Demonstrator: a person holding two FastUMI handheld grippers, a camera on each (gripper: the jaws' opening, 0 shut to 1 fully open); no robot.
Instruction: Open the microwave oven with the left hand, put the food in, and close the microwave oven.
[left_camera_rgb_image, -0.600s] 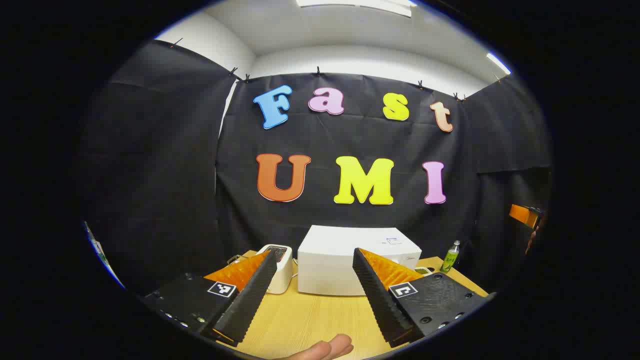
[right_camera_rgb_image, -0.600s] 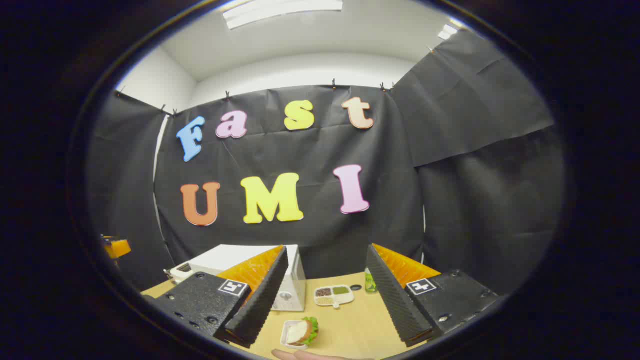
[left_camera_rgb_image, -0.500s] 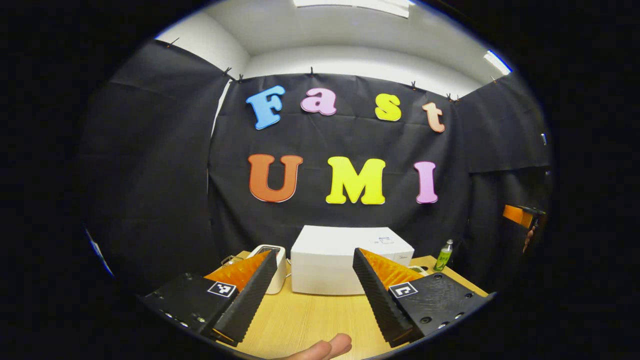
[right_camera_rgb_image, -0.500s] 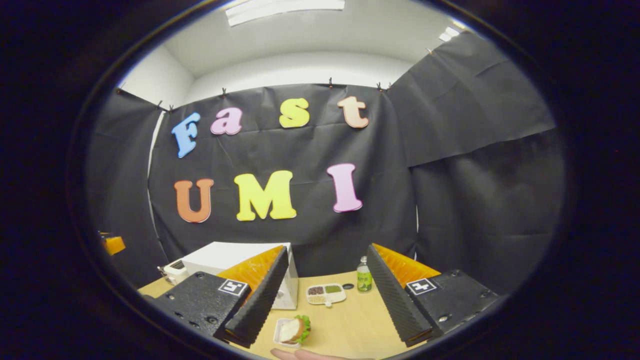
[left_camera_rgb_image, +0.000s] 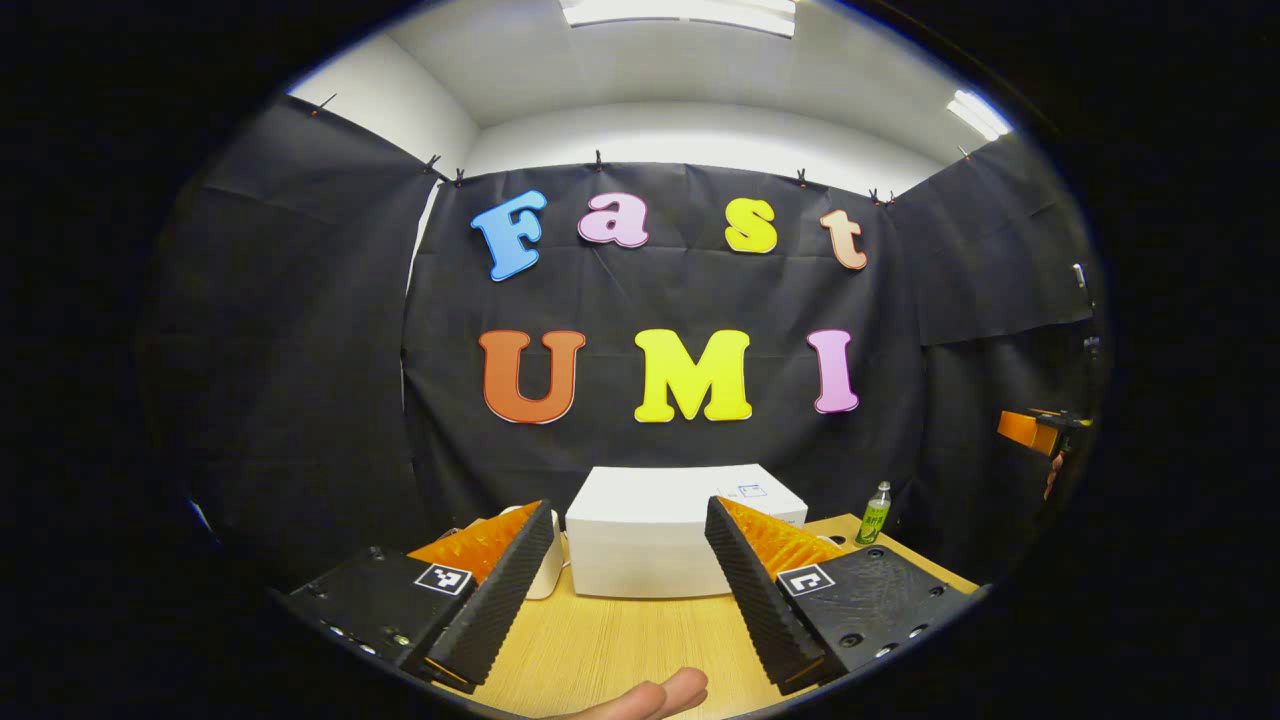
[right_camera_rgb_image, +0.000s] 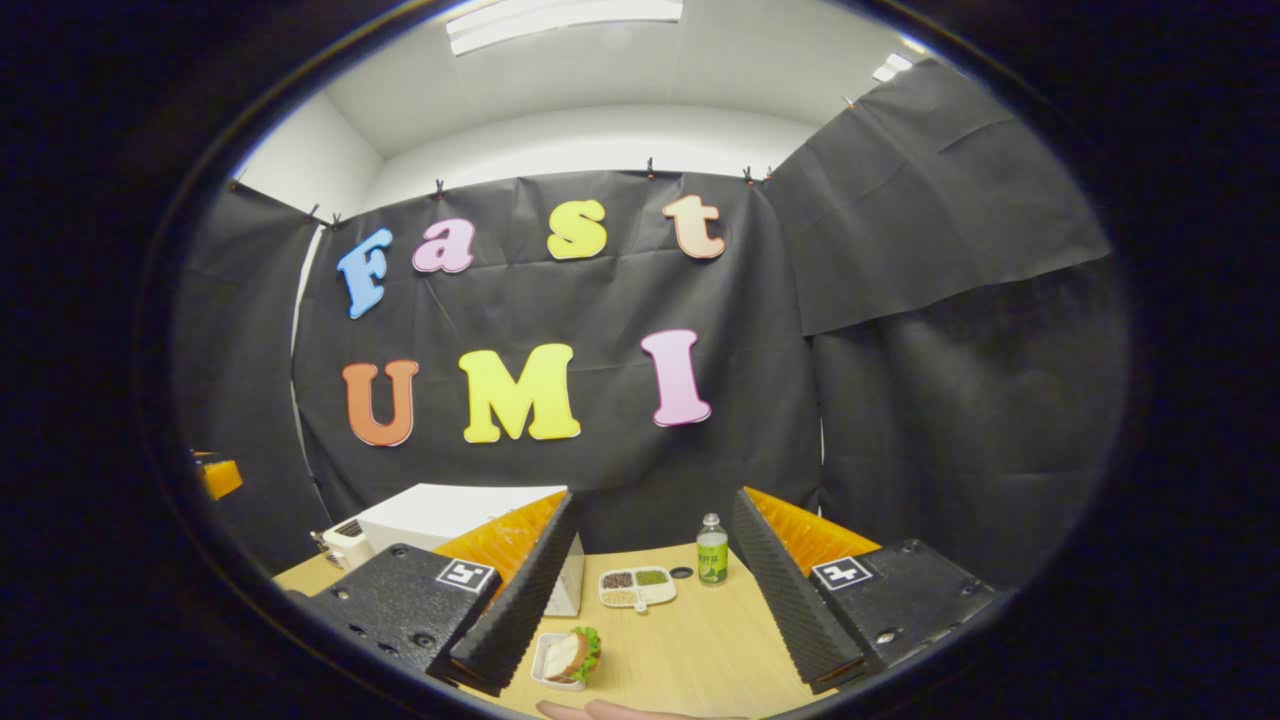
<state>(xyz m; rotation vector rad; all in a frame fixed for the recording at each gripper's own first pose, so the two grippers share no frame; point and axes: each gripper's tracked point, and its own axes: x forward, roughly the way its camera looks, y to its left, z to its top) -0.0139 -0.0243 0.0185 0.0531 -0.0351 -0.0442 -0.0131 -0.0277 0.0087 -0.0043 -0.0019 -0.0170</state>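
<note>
Wooden table (left_camera_rgb_image: 620, 640) in a black-draped booth. Microwave (left_camera_rgb_image: 650, 540) dead ahead of left gripper (left_camera_rgb_image: 625, 600) — jaws wide, empty, well short of it. Right gripper (right_camera_rgb_image: 645, 610) likewise wide and empty — sandwich (right_camera_rgb_image: 570, 655) just below-left. Door apparently shut; left nearer.

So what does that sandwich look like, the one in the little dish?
The sandwich looks like pale bread with frilly green lettuce poking out on one side. It lies in a small white dish on the wooden table, in front of the white microwave and near a divided snack tray. Nothing grips it: the right gripper is open and apart from it.
</note>
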